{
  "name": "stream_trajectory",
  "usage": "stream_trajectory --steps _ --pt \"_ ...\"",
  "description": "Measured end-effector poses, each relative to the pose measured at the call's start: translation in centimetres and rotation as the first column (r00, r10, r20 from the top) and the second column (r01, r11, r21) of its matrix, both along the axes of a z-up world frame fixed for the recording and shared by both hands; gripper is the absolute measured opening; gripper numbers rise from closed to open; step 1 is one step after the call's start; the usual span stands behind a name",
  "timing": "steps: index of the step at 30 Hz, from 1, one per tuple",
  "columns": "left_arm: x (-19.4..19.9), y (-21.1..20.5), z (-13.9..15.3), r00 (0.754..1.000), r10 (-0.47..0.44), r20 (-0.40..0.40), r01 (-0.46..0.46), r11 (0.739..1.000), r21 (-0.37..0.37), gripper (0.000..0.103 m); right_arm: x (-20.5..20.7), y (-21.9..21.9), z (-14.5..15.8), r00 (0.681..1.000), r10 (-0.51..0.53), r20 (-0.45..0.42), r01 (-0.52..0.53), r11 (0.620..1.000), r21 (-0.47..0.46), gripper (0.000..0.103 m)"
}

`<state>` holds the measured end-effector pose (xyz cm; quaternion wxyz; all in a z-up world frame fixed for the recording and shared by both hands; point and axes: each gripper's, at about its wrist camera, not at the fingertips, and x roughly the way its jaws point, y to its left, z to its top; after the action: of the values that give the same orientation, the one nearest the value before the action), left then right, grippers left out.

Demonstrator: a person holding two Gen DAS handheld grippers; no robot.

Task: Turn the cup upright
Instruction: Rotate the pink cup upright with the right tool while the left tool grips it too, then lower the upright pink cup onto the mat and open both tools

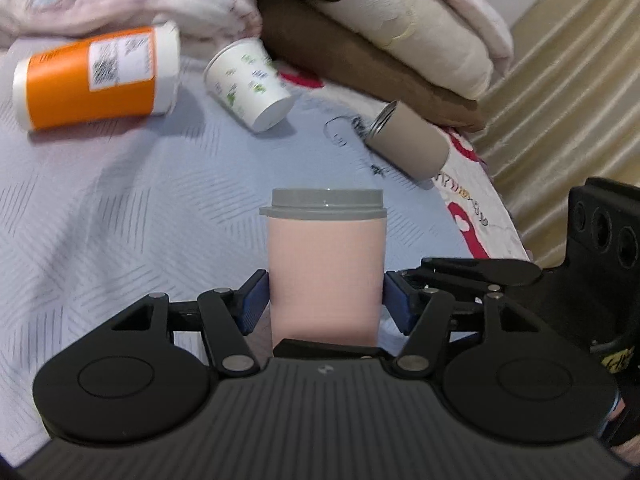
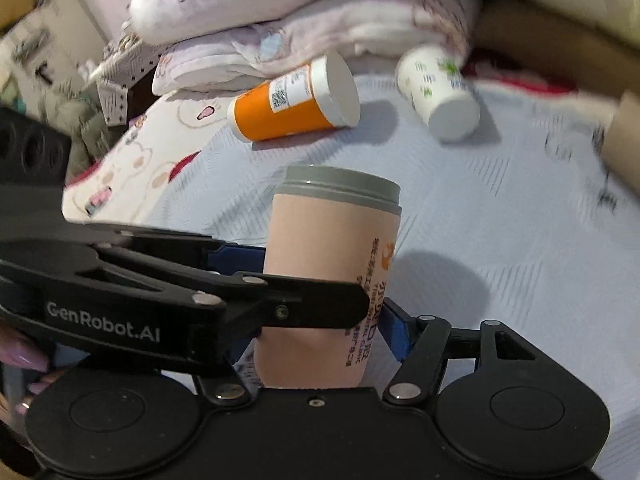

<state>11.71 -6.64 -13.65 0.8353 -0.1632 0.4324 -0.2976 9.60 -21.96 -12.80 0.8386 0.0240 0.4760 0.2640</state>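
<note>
Left wrist view shows the pink cup [image 1: 326, 264] upright, lid up, near on the bed [image 1: 120, 208], grasped by both the left hand-held gripper [image 1: 324, 300] and the right hand-held gripper [image 2: 320, 324]; next, seemingly, set it down and release.

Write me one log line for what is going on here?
left gripper: shut on pink cup | right gripper: at same cup, grip unclear | pink cup: upright, grey lid up | orange cup: on side
</note>
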Motion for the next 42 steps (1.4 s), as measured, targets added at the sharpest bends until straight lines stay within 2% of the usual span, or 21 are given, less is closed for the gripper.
stream_trajectory --steps 3,6,8,10,13,19,24,27,30,32,34,37,39,42 --pt "-0.7 0.0 1.1 0.995 -0.011 0.097 0.01 1.0 0.009 0.06 -1.3 0.3 0.7 0.99 0.02 0.137 -0.013 0.998 -0.054 0.069" --pt "-1.3 -0.4 2.2 0.983 -0.015 0.182 0.007 0.999 0.046 0.06 -2.4 1.3 1.3 0.954 0.085 0.287 -0.042 0.988 -0.15 0.069" --pt "-1.7 -1.2 2.9 0.972 -0.013 0.233 -0.012 0.994 0.106 0.06 -2.8 2.1 1.4 0.919 0.132 0.371 -0.048 0.973 -0.227 0.069" --pt "-2.1 -2.0 3.7 0.959 -0.016 0.284 -0.029 0.988 0.154 0.06 -2.8 2.7 1.4 0.891 0.155 0.428 -0.039 0.962 -0.269 0.068" --pt "-2.1 -2.2 4.3 0.949 -0.037 0.314 -0.01 0.989 0.146 0.06 -2.7 2.4 1.6 0.833 0.18 0.524 -0.026 0.957 -0.288 0.068" --pt "-0.8 -2.7 4.2 0.921 -0.063 0.385 -0.016 0.98 0.198 0.06 -0.8 2.3 1.2 0.767 0.224 0.601 -0.022 0.946 -0.325 0.068" --pt "0.6 -1.0 3.1 0.917 -0.048 0.396 -0.03 0.982 0.188 0.06 1.1 3.4 0.6 0.761 0.228 0.607 -0.031 0.948 -0.317 0.067" --pt "1.4 -0.5 2.3 0.92 -0.04 0.39 -0.043 0.979 0.2 0.06 2.1 4.2 -0.2 0.756 0.253 0.603 -0.04 0.938 -0.344 0.068" --pt "2.2 -0.5 1.7 0.929 -0.064 0.364 -0.027 0.97 0.241 0.06 2.2 5.1 -1.2 0.764 0.295 0.574 -0.041 0.91 -0.413 0.081" --pt "2.4 -0.6 1.5 0.929 -0.07 0.362 -0.025 0.968 0.249 0.06 2.3 5.2 -1.4 0.764 0.314 0.564 -0.054 0.902 -0.429 0.079" --pt "2.5 -0.8 1.4 0.931 -0.074 0.357 -0.02 0.967 0.254 0.06 2.5 4.9 -1.3 0.786 0.302 0.54 -0.069 0.91 -0.409 0.069" --pt "2.6 -1.3 1.4 0.932 -0.077 0.354 -0.018 0.966 0.259 0.06 2.8 4.3 -1.2 0.814 0.26 0.519 -0.057 0.925 -0.375 0.069" --pt "2.6 -1.7 1.1 0.937 -0.077 0.341 -0.019 0.963 0.27 0.061 2.8 3.9 -1.4 0.822 0.244 0.515 -0.051 0.932 -0.36 0.068" --pt "2.4 -2.1 0.8 0.932 -0.076 0.354 -0.025 0.962 0.273 0.061 3.1 3.4 -2.2 0.831 0.211 0.515 -0.026 0.939 -0.343 0.066"
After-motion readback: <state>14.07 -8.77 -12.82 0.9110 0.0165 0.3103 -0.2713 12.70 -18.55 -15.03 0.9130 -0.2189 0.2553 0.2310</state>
